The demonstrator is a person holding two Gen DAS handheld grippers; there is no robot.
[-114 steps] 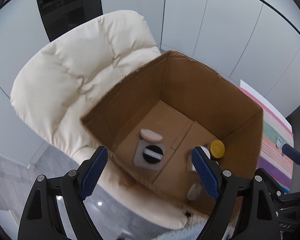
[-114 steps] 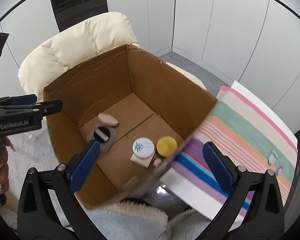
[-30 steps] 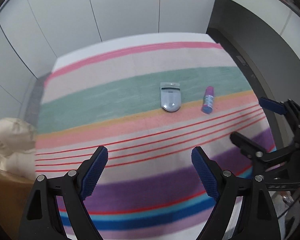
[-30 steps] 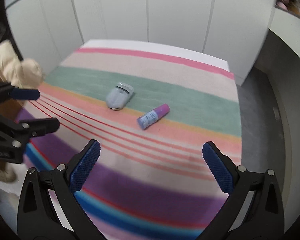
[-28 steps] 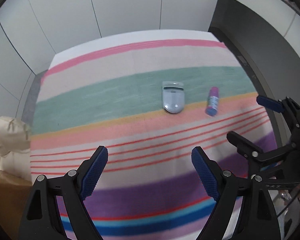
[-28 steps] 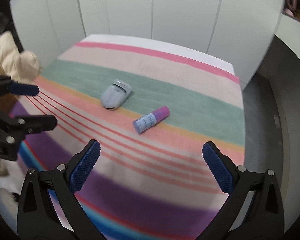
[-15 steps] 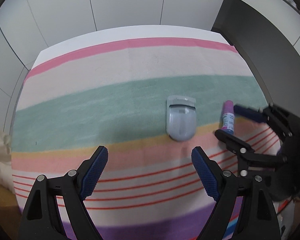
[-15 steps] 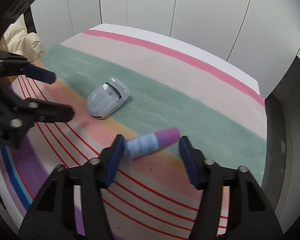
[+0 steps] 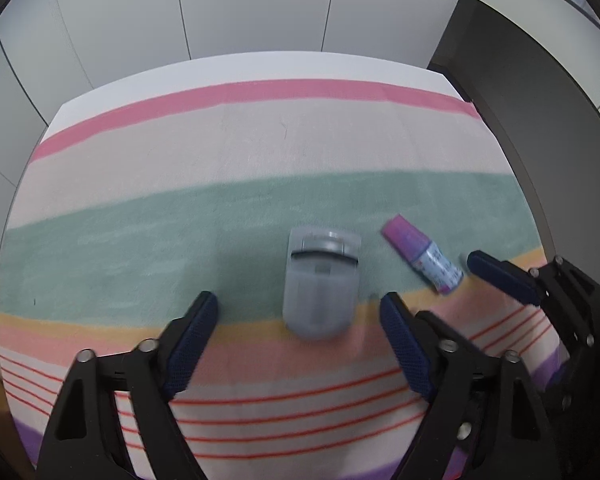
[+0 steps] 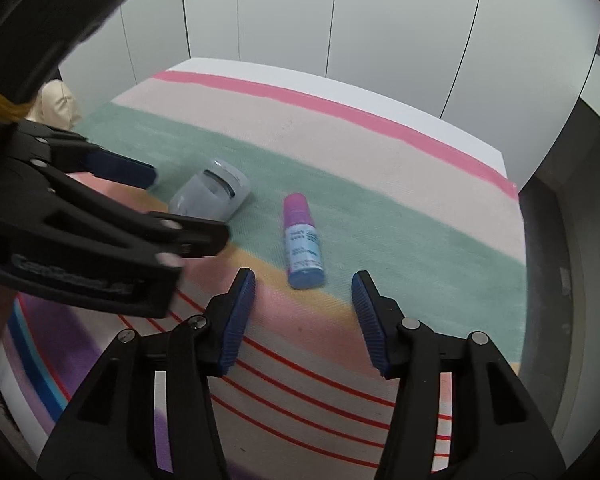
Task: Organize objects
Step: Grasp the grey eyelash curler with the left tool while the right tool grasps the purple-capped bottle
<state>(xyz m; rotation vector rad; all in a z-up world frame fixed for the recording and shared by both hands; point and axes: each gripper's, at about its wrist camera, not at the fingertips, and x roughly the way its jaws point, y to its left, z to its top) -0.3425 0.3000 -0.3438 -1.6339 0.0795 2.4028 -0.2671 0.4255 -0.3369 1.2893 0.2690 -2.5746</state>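
A grey-blue curved case is seen lying flat on the striped cloth, across the green and orange bands. Just beside it, apart, a small bottle with a purple cap is laid on its side. The left gripper is held spread wide, its blue pads on either side of the case's near end, with nothing touched. The right gripper is likewise held parted and empty, the bottle's base lying just ahead of its tips.
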